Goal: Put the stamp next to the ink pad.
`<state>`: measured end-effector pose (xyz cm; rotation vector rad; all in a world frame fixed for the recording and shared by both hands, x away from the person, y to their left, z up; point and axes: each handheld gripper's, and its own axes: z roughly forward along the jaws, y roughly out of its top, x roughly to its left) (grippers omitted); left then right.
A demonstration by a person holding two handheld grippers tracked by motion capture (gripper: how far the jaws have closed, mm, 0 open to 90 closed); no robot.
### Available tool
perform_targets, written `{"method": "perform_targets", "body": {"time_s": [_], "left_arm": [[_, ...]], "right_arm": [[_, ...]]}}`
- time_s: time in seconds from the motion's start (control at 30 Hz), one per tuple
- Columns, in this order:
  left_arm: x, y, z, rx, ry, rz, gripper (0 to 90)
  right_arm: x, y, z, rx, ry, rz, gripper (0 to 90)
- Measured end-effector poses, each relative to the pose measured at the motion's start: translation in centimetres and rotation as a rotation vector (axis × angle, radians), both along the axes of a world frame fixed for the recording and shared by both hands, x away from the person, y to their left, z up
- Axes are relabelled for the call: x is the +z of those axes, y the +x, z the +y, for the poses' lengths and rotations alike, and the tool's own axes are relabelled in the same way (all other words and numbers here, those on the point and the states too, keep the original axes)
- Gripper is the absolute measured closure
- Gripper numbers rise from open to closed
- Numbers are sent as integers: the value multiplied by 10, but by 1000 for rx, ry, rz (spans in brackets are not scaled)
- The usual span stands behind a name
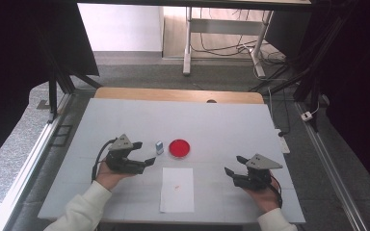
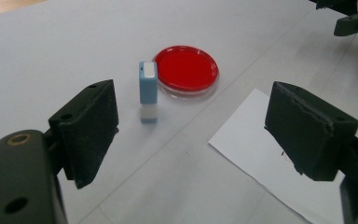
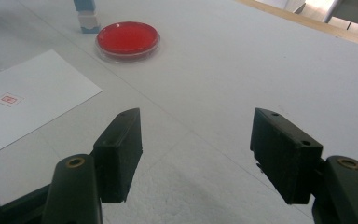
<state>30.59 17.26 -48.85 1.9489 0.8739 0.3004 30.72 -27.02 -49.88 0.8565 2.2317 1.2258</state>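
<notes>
the left gripper [image 1: 150, 161] is standing wide and empty, with the small blue stamp [image 2: 148, 88] upright on the table [image 1: 231, 120] just ahead of its jaws, touching neither. just beyond the stamp sits the red ink dish [image 2: 186, 69]; the white paper [image 1: 177, 189], bearing a small red mark, is lying to the gripper's right. it looks like the stamp is set down and released. next likely calls for backing clear. the right gripper [image 1: 231, 165] is hovering open, empty.
</notes>
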Motion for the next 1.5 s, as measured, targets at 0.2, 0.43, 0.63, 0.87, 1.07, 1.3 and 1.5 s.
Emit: {"method": "perform_targets", "body": {"time_s": [0.2, 0.43, 0.63, 0.87, 1.07, 1.3, 1.5], "left_arm": [[-2, -14, 14, 15, -17, -4, 186], [-5, -31, 29, 23, -26, -3, 201], [-12, -45, 40, 37, -9, -4, 211], [-16, -53, 46, 47, 8, 1, 212], [-18, -58, 51, 54, 8, 13, 213], [-19, -59, 55, 66, 7, 13, 214], [-19, -59, 54, 64, 9, 14, 214]], "right_arm": [[1, -3, -2, 25, 11, -8, 338], [1, -8, -9, 32, 7, -7, 335], [-2, -12, -19, 29, 18, -2, 334], [-4, -14, -26, 35, 32, 1, 334], [-5, -14, -28, 38, 29, 3, 334], [-5, -14, -28, 38, 25, 0, 335], [-5, -13, -28, 39, 24, 2, 335]]}}
